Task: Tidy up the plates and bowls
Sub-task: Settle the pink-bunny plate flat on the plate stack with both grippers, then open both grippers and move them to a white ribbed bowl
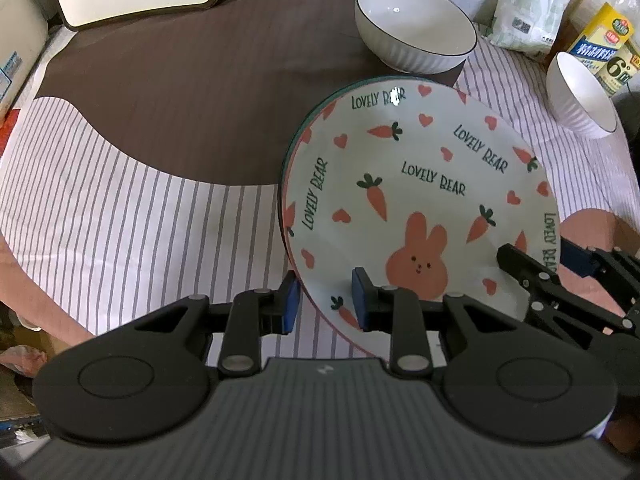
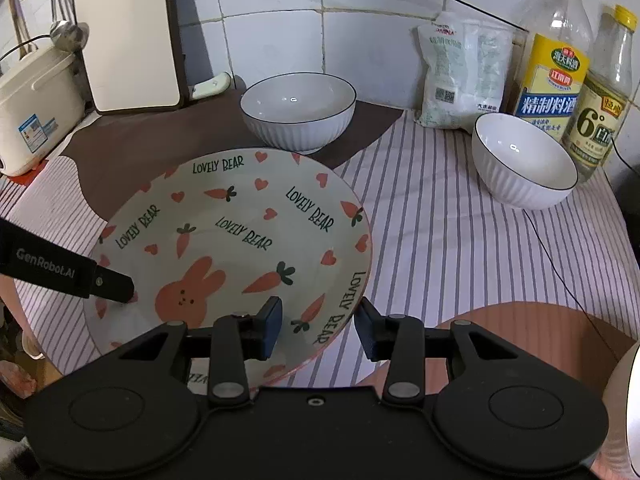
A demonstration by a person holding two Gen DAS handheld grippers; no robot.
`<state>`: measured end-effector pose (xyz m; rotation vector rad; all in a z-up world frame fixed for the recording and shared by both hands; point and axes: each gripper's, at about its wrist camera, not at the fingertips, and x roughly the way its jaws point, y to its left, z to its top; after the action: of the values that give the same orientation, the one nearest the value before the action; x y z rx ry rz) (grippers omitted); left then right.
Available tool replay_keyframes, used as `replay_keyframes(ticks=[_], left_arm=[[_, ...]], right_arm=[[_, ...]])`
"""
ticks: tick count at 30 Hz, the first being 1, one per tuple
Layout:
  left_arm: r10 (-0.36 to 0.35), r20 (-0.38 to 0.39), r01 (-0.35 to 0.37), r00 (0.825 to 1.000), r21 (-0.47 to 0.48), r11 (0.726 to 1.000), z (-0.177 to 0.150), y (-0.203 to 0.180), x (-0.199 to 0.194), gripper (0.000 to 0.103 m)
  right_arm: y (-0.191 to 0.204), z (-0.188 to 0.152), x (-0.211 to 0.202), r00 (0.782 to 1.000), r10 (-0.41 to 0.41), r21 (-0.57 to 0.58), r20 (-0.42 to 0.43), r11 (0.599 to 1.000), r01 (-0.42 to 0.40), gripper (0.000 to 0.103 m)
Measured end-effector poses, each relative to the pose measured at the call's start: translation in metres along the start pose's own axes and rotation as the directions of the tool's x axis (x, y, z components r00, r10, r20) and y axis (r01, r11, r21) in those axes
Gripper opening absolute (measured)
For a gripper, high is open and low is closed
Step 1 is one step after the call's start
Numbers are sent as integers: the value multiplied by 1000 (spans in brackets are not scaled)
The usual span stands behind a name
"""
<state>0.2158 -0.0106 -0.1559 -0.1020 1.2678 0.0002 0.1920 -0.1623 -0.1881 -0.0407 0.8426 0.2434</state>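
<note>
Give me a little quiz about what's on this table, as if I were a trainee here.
1. True or false: the far bowl is full of rice.
2. Which animal is painted on the plate? A cat, B rabbit, C duck.
3. Fill in: the right gripper straddles the plate's ____.
Key: 1 false, it is empty; 2 B; 3 rim.

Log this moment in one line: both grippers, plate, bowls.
left gripper: jaws astride plate rim | right gripper: jaws open astride opposite rim | large bowl, small bowl: untouched
</note>
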Motion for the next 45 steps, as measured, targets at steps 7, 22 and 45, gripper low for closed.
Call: replay_keyframes(ticks=[7, 22, 45], left_arm=[[7, -9, -7, 1000, -9, 1000, 2, 0, 0, 25], [-44, -14, 45, 999, 107, 993, -13, -13, -52, 26], [-224, 84, 175, 971, 392, 903, -52, -124, -130, 41]], right_arm=[[-6, -10, -4, 998, 35, 5, 48, 999, -35, 46], [-24, -28, -93, 966, 13, 40, 258, 999, -24, 47], [-58, -107, -176, 899, -252, 218, 357, 959, 182, 72]])
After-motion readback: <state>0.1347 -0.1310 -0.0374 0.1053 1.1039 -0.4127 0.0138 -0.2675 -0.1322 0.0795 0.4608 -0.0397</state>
